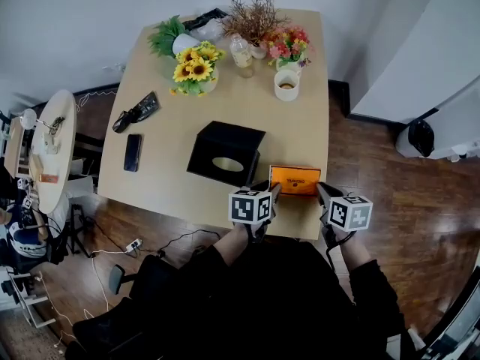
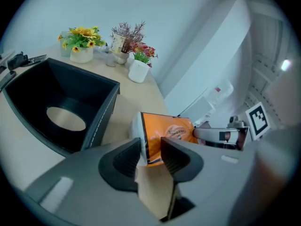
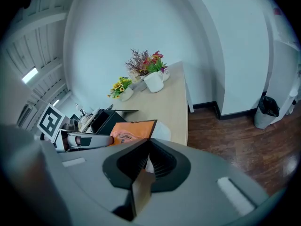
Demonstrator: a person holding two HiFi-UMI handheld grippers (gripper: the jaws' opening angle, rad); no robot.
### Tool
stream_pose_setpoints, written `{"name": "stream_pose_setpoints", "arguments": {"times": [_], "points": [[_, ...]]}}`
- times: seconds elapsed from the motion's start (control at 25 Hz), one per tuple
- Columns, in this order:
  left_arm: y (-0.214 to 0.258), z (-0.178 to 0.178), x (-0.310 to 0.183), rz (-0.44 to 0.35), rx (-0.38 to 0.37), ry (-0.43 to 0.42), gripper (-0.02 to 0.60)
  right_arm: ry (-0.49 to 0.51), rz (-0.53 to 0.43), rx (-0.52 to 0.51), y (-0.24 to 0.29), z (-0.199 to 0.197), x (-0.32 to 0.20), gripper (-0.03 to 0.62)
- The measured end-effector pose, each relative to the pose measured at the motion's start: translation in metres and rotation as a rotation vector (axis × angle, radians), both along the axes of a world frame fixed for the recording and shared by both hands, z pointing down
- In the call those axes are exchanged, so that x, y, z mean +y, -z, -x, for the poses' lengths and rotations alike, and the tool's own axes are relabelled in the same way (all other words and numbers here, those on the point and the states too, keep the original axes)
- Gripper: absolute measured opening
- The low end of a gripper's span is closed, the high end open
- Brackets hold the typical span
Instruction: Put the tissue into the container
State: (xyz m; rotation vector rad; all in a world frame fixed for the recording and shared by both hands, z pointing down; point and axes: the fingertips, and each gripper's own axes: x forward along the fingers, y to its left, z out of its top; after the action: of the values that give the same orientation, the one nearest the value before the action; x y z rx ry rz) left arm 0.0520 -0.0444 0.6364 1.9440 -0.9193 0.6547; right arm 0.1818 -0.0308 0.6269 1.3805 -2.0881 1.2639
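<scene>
Hand-held grippers (image 2: 150, 144) (image 3: 147, 149) clamp tissue pack (image 1: 295, 179) beside container (image 1: 214, 145).

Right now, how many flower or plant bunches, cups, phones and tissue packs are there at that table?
Flower or plant bunches: 4 (sunflowers, green plant, dried sprigs, pink flowers)
Cup: 1
Phone: 1
Orange tissue pack: 1
Total: 7

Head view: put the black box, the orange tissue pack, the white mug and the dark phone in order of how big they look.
1. black box, clearly the largest
2. orange tissue pack
3. white mug and phone look about alike. The phone is longer and thinner, so I won't rank these two.
</scene>
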Motion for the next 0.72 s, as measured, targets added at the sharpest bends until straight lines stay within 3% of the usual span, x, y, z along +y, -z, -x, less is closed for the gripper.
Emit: {"name": "stream_pose_setpoints", "arguments": {"times": [0.2, 0.48, 0.72], "points": [[0.017, 0.001, 0.001, -0.027, 0.047, -0.047, 0.115, -0.004, -0.031, -0.004, 0.017, 0.001, 0.001, 0.014], [0.075, 0.003, 0.001, -0.141, 0.107, -0.134, 0.103, -0.029, -0.134, -0.019, 0.069, 0.001, 0.005, 0.015], [0.113, 0.018, 0.007, -0.170, 0.171, -0.170, 0.087, -0.020, -0.197, -0.047, 0.109, 0.014, 0.005, 0.017]]}}
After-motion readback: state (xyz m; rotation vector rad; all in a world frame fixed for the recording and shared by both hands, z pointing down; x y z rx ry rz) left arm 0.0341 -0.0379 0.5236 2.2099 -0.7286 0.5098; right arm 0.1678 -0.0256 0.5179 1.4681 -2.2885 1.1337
